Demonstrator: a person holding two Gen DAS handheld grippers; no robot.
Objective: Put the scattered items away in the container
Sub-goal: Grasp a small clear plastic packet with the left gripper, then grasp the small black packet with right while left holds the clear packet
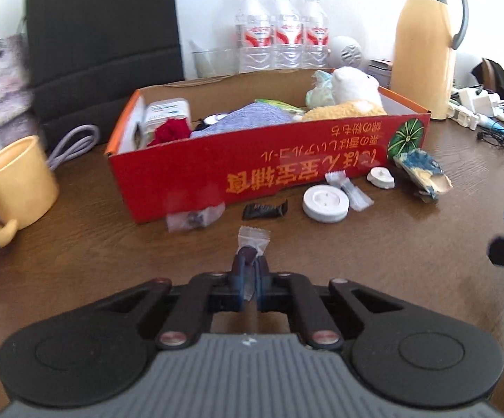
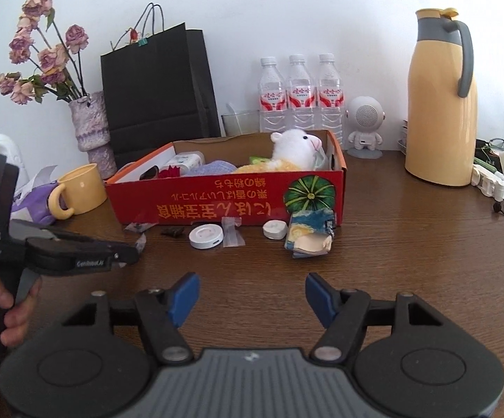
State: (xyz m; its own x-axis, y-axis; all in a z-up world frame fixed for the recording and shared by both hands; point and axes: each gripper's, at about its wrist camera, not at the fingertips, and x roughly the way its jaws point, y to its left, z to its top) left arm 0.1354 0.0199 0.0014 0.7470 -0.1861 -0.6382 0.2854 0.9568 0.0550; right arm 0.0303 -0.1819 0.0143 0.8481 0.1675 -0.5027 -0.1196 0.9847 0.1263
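Bench [image 2: 408, 244]: dark wood-grain top; carries everything listed below.
Red cardboard box [image 1: 252, 170]: the container and landmark for all places here; open-topped, already holding a white plush toy [image 1: 353, 87], a blue cloth and other small goods.
Yellow mug [image 1: 18, 181]: left of the box; not judged part of the tidy-up.
Folded patterned packet [image 2: 309, 235]: in front of the box's right end, on the bench.
White round disc [image 1: 325, 203]: in front of the box's long red wall, right of centre.
Small white puck [image 1: 380, 177]: against the front wall, right of the disc.
Clear sachet [image 1: 349, 190]: just beside the disc, in front of the box.
Black wrapper [image 1: 265, 209]: in front of the box, left of the disc.
Clear bag with dark contents [image 1: 196, 217]: at the box's front left corner.
Small clear packet [image 1: 253, 238]: in front of the box, nearer than the row of loose items; one end is pinched in the left tool.
Left tool [image 1: 250, 261]: clenched on the small clear packet; the packet appears to be low at the bench.
Right tool [image 2: 252, 289]: released, jaws apart with nothing between them, hovering over bare bench in front of the box.
Step in hand: pickup of the small clear packet, apparently just secured.
Next move, judged: lift clear of the bench, carry over the front wall, release inside the box.
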